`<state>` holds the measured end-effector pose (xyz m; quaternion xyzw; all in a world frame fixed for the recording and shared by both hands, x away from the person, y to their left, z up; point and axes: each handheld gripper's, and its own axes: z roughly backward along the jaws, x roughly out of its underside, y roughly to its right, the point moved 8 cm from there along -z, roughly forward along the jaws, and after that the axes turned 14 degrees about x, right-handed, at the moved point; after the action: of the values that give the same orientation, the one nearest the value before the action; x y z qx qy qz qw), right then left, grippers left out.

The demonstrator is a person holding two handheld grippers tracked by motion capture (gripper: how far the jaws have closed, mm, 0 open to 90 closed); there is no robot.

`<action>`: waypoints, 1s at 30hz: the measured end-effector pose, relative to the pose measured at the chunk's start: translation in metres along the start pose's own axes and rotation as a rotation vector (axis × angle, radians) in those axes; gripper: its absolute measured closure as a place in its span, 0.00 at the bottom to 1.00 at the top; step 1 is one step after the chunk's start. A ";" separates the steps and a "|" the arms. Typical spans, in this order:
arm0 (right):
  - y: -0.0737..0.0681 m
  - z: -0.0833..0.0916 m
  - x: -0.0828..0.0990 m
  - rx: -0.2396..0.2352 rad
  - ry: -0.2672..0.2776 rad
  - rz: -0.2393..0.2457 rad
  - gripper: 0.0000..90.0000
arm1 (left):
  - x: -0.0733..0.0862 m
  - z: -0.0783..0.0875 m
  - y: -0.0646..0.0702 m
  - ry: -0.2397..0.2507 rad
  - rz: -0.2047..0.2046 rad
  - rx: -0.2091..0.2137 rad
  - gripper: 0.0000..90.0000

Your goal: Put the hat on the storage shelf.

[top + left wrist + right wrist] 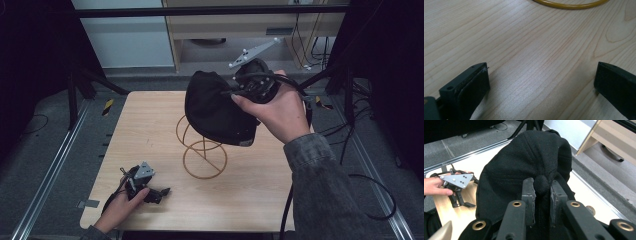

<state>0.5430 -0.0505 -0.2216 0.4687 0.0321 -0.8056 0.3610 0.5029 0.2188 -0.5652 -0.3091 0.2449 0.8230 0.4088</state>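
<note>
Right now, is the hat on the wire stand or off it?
In between. Done: the right claw has pinched the black fabric cap at its top button. In hand: the cap hangs tilted over the golden wire spiral stand, whether touching is unclear. Left: settling or removing it. The left claw rests open on the wooden table.

High view: the black cap [217, 107] hides the top of the wire stand [202, 150], and the right gripper [239, 91] has its jaw tips buried behind the cap's fabric. Left gripper view: the stand's yellow base ring [570, 5] is cut off by the top edge. Right gripper view: the cap [524, 165] hides the stand and most of the table [461, 213].
</note>
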 end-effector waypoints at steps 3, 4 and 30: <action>-0.004 -0.004 -0.005 -0.007 -0.003 0.010 0.86 | 0.000 0.000 0.000 -0.001 -0.001 -0.001 0.00; -0.006 -0.006 -0.007 -0.011 -0.006 0.015 0.86 | 0.000 0.000 0.000 0.000 0.000 0.000 0.00; -0.025 -0.027 -0.023 -0.060 -0.040 0.052 0.86 | 0.000 0.000 0.000 0.000 0.000 0.000 0.00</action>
<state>0.5543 -0.0090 -0.2262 0.4421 0.0370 -0.8039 0.3961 0.5029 0.2187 -0.5652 -0.3092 0.2448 0.8230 0.4088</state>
